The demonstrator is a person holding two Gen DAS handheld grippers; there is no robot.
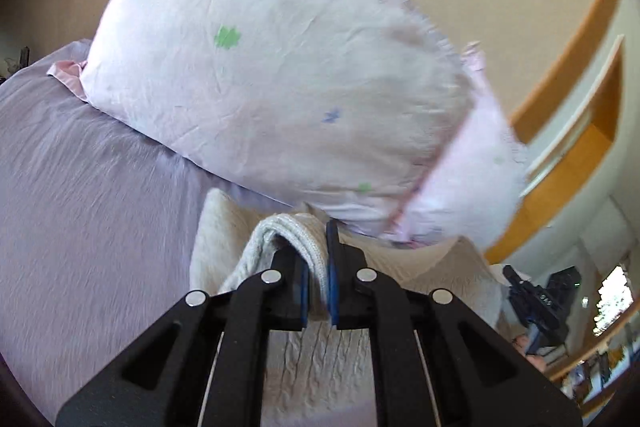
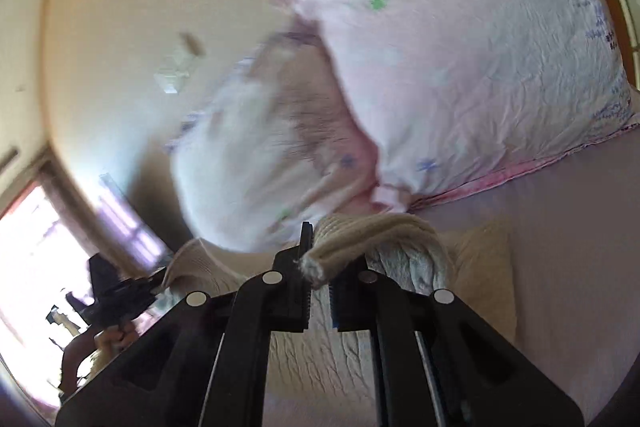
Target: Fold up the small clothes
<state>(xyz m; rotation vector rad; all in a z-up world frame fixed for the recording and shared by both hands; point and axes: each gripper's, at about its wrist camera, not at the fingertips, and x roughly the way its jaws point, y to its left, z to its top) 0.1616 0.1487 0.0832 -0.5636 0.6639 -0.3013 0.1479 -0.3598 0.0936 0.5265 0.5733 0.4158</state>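
Gripping a cream knit garment [image 1: 320, 359] by its ribbed edge, the left gripper [image 1: 318, 267] and the right gripper [image 2: 320, 267] are both clamping folds of it, lifting it above the lilac bed sheet [image 1: 100, 187] near the pillows [image 1: 280, 67] at the head of the bed. The bunched knit is riding thick between the pads, so it is likely risking slipping out, or folding unevenly.

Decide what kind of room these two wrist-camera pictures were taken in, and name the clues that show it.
Most likely a bedroom. A big pillow with small printed flowers lies on a lilac bedsheet, and a window lets in daylight at one side.
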